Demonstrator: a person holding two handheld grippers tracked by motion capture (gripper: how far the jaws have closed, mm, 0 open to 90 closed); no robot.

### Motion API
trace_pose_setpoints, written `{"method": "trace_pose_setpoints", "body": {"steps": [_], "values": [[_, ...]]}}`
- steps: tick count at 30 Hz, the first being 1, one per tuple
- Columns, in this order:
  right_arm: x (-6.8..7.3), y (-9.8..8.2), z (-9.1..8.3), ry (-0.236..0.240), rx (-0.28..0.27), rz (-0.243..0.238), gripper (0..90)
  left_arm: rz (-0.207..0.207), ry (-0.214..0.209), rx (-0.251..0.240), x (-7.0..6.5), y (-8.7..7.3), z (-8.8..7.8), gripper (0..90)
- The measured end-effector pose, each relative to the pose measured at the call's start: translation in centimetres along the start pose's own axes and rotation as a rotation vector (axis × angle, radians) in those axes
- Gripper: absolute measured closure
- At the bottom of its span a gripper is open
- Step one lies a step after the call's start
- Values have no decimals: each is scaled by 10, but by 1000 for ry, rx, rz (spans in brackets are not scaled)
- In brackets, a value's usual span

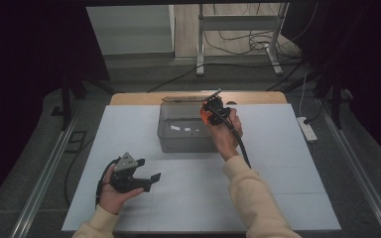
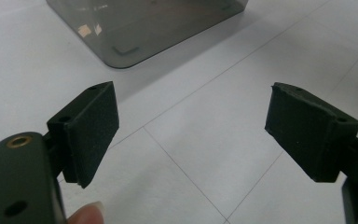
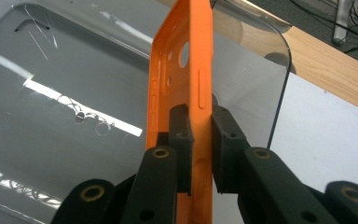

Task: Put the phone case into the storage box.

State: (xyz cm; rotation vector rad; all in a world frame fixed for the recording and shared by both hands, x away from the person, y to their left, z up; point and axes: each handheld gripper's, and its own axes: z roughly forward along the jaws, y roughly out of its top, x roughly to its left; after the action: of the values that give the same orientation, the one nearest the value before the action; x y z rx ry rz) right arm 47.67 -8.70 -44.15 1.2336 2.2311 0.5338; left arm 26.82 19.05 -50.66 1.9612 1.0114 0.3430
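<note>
— What's nearest?
— The left gripper (image 1: 146,179), jaws spread wide and empty above the white table (image 1: 188,198).
— And farther off?
— The right gripper (image 3: 200,140), jaws clamped on an orange phone case (image 3: 186,70), upright over the clear box (image 1: 183,131).

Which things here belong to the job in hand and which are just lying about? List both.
In the job: orange phone case, right gripper clamped on it, clear bin below it.

Lying about: open left gripper, wooden board, power strip, metal stand.
</note>
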Motion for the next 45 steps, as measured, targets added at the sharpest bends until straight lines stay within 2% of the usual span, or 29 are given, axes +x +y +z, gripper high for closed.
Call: {"method": "trace_pose_setpoints", "body": {"steps": [39, 42, 45], "values": [[3, -5, 14, -9, 44, -1, 797, 2, 4, -2, 0, 0, 0, 168], [3, -5, 15, -22, 47, -14, 781, 2, 5, -1, 0, 0, 0, 169], [3, -5, 15, -34, 41, -31, 717, 2, 5, -1, 0, 0, 0, 169]]}}
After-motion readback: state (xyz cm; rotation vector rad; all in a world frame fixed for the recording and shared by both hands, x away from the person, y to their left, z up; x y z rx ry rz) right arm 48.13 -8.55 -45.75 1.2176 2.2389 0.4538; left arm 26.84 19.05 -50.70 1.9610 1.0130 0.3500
